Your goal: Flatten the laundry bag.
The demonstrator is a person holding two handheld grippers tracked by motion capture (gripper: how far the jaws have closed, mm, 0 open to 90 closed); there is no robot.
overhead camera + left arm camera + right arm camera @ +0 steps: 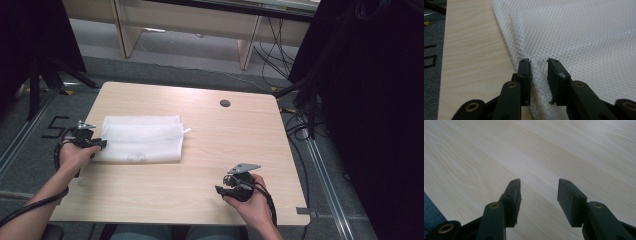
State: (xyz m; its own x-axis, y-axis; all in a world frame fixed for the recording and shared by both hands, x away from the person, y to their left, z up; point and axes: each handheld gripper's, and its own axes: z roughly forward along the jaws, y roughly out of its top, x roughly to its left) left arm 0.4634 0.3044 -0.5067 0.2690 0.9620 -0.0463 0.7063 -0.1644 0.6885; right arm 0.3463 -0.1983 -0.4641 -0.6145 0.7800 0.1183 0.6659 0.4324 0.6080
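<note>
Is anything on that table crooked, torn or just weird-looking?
Nothing stands out. The white mesh cloth lies neatly folded and flat on the table. The left tool straddles its edge, jaws open; the right tool is open over bare wood.

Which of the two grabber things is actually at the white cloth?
The left gripper: its fingers straddle the edge of the white mesh cloth. The right gripper is over bare table.
</note>
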